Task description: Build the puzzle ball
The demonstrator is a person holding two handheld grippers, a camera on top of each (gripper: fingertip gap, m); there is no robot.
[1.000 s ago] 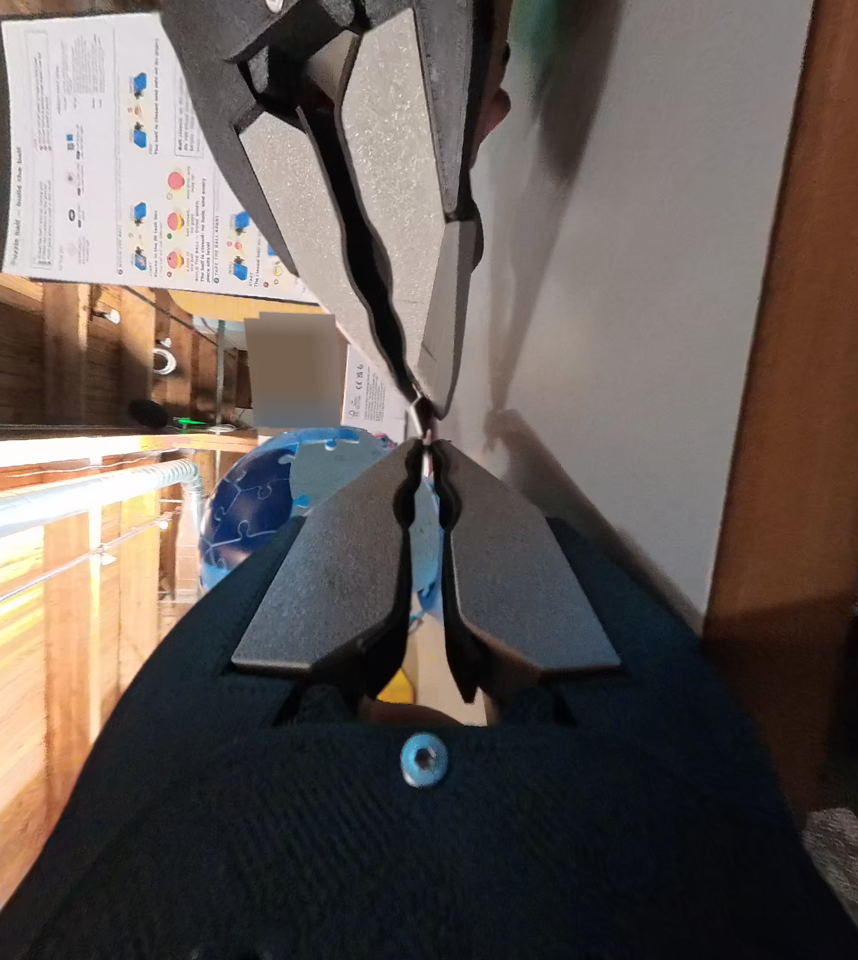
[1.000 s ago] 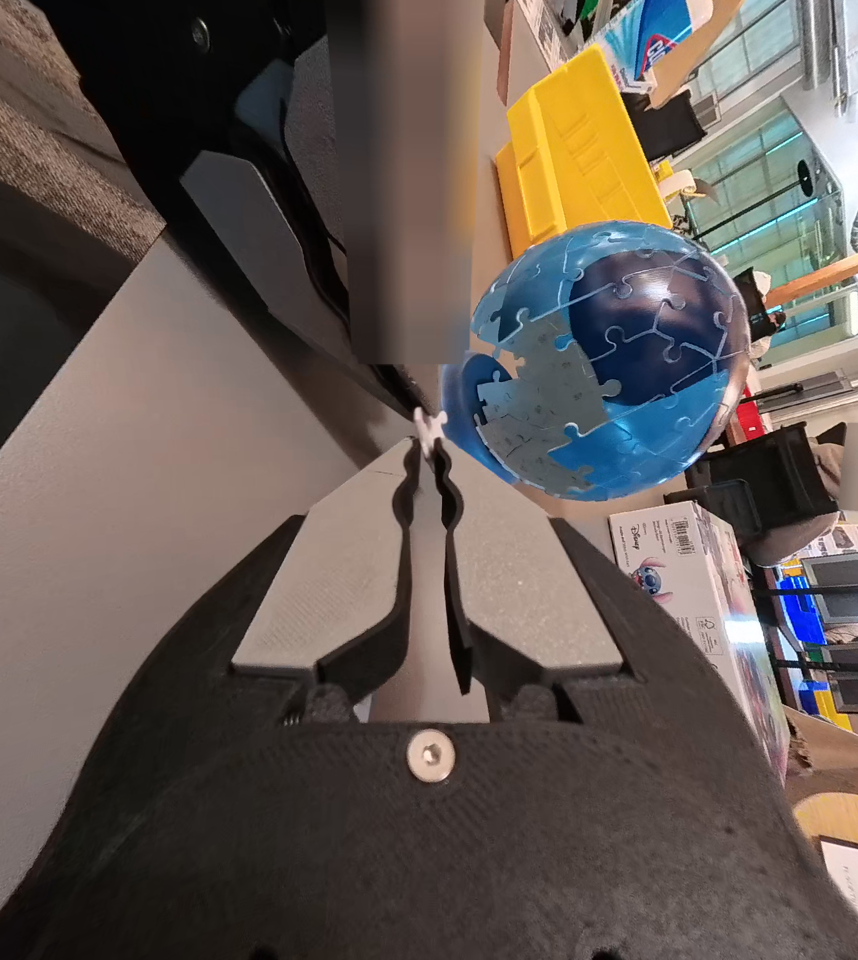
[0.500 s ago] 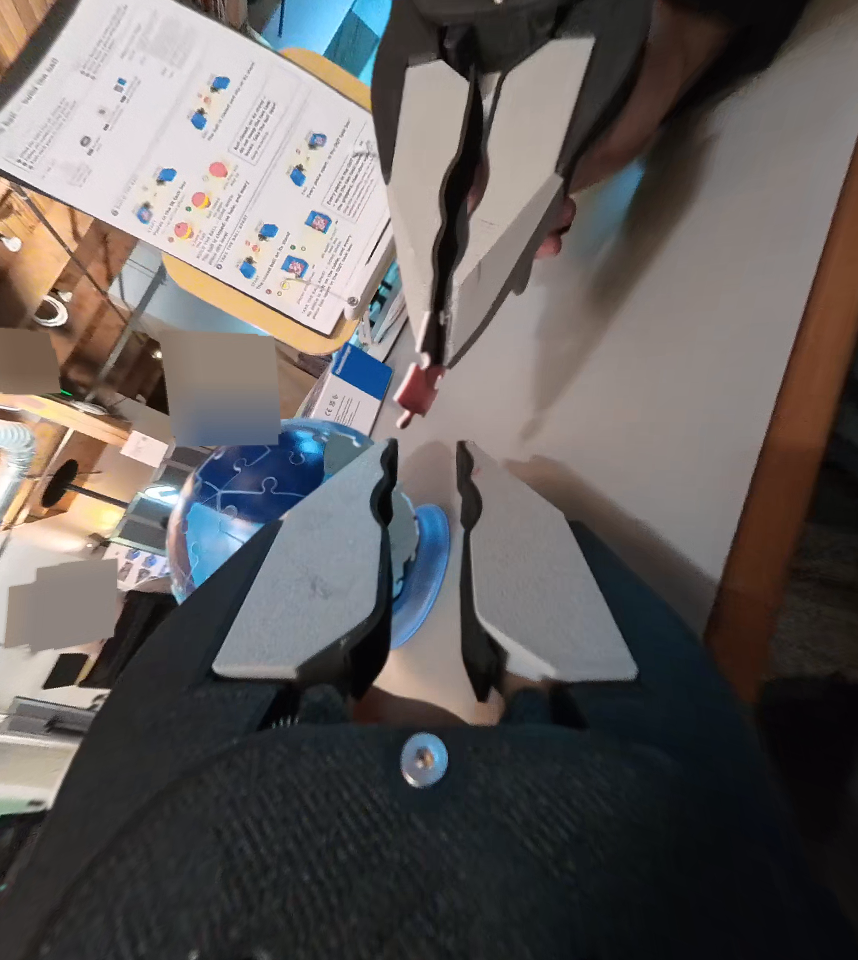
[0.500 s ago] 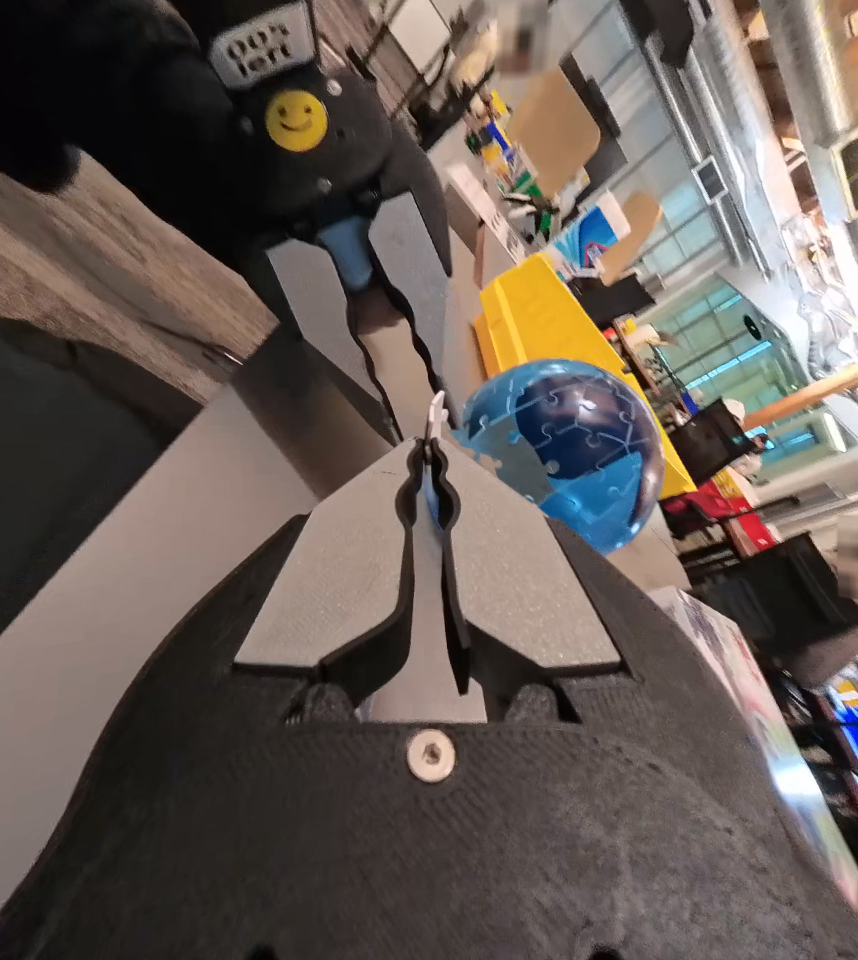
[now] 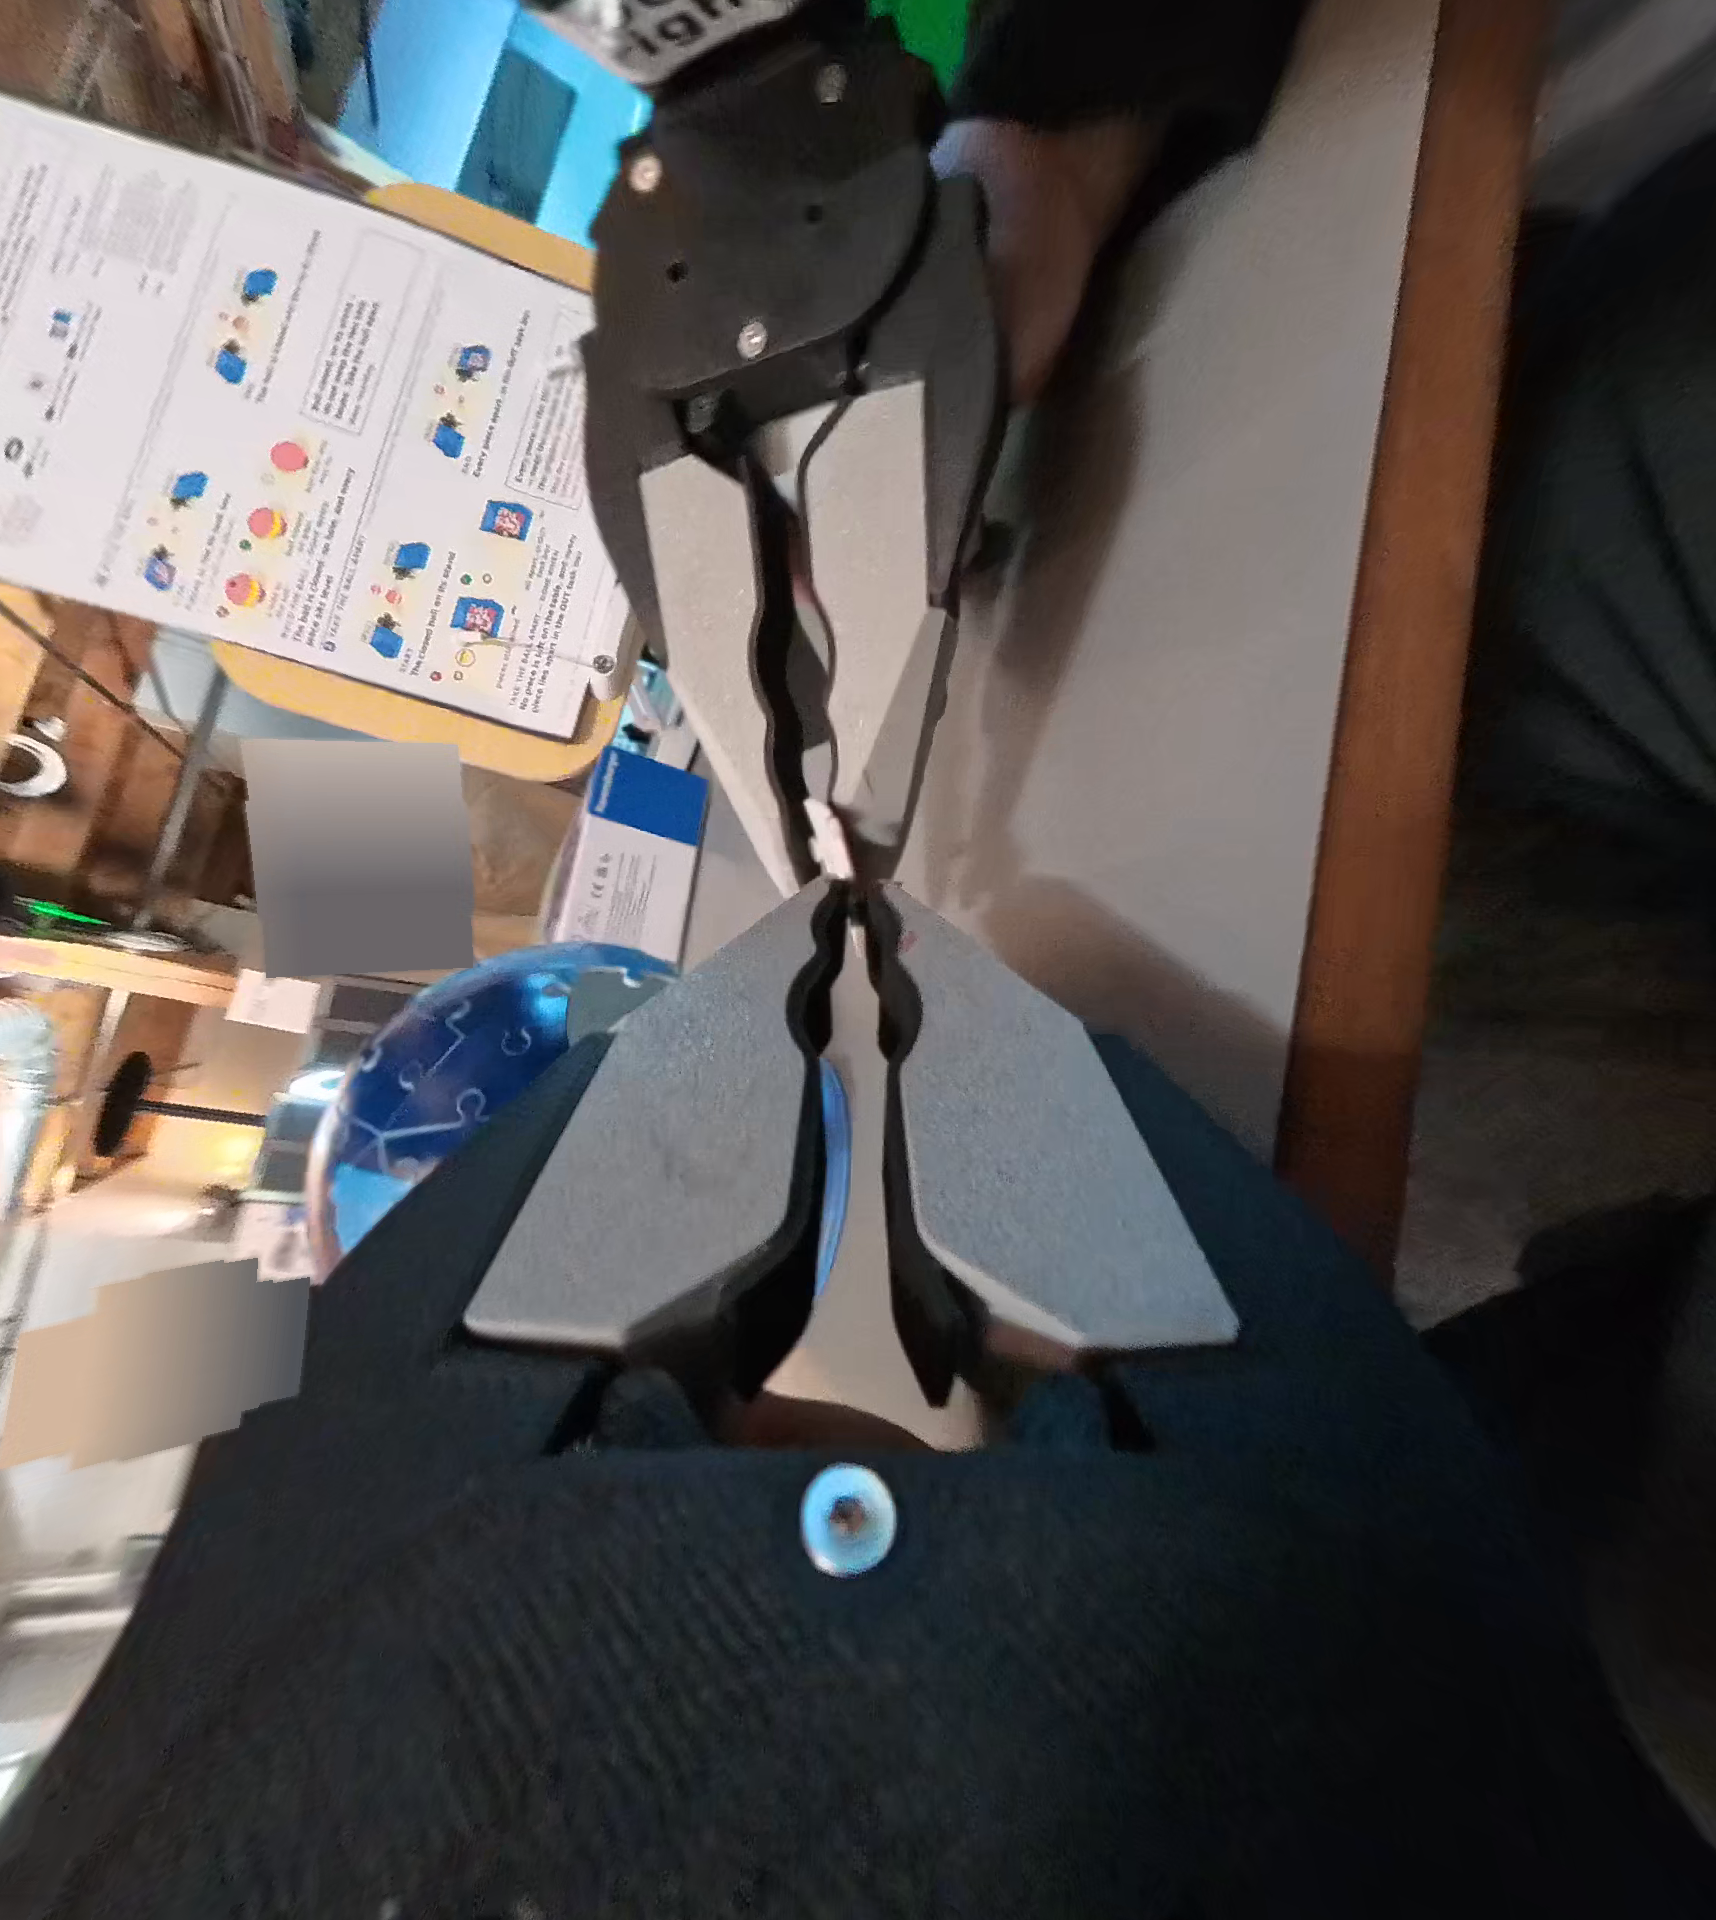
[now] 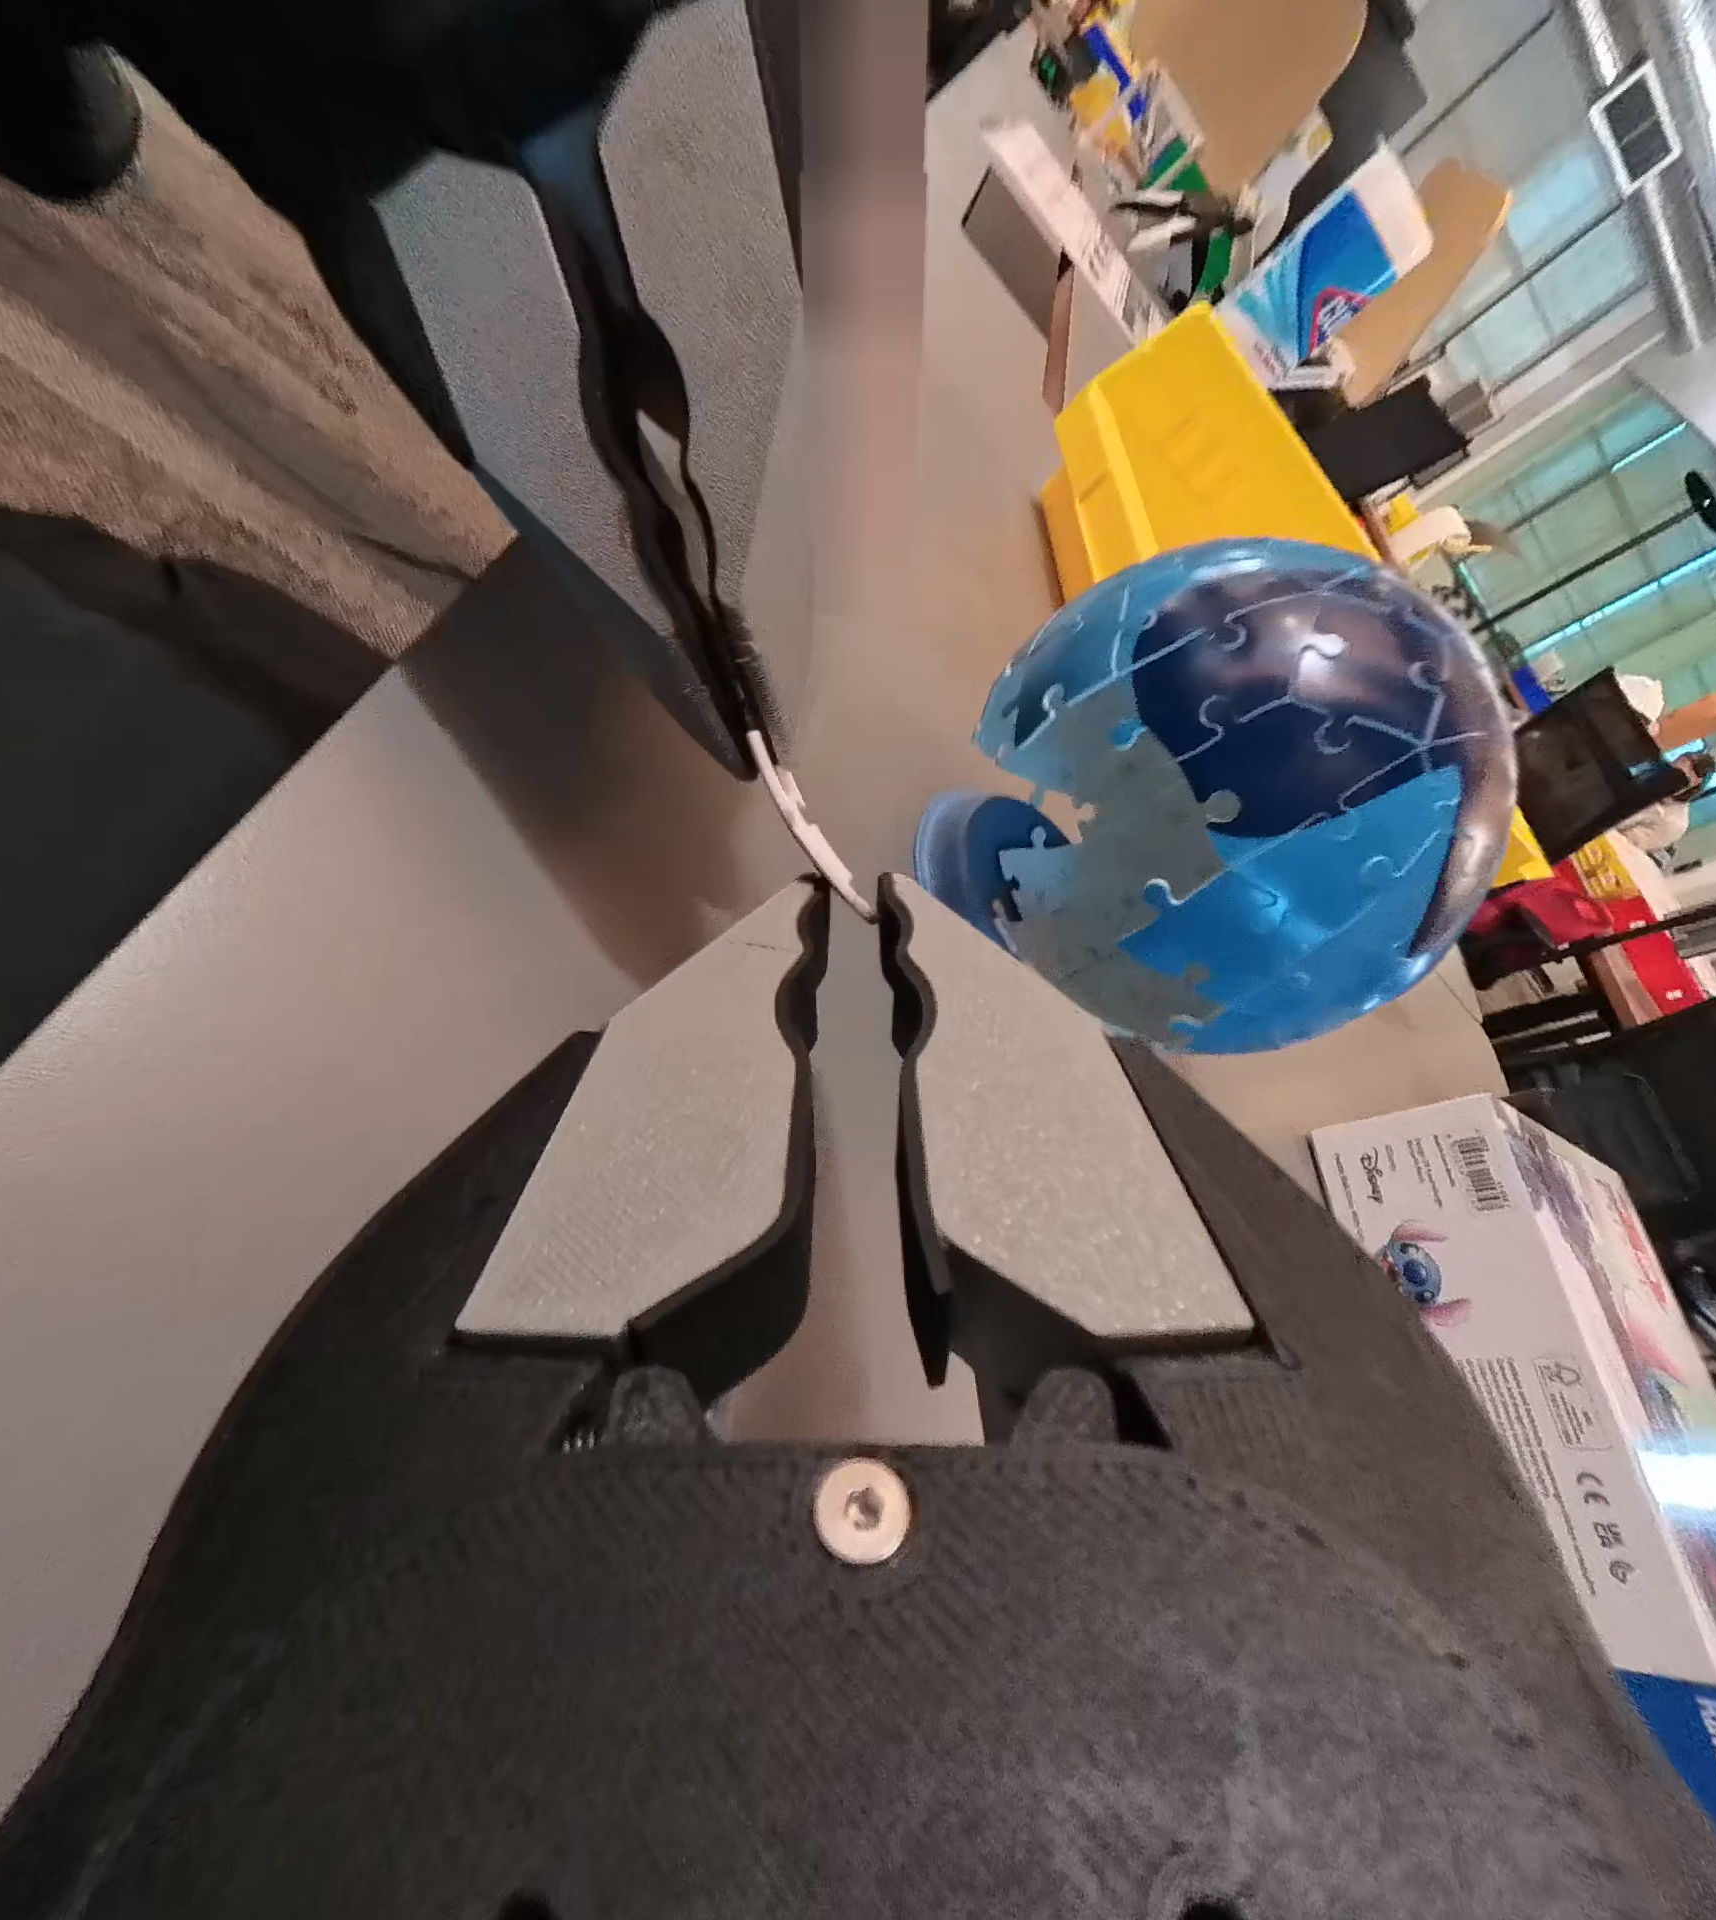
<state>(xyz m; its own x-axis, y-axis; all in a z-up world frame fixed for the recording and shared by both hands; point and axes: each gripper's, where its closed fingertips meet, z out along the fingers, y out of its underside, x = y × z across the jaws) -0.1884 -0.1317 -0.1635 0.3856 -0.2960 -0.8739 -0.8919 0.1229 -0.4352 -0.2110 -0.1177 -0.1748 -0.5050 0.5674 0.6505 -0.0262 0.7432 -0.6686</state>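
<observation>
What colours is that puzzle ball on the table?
The puzzle ball is light blue and dark navy, with a grey patch; the right wrist view shows it best.

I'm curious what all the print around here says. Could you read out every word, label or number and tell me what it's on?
I don't copy writing out; these things bear it:
Instruction sheet, white: printed text with small pictures.
Puzzle box, white with a blue end: brand marks, barcode, fine print.
Right gripper: a label on its body, cut off by the frame.
Far blue-and-white box: too blurred.
Puzzle ball: none seen.
</observation>
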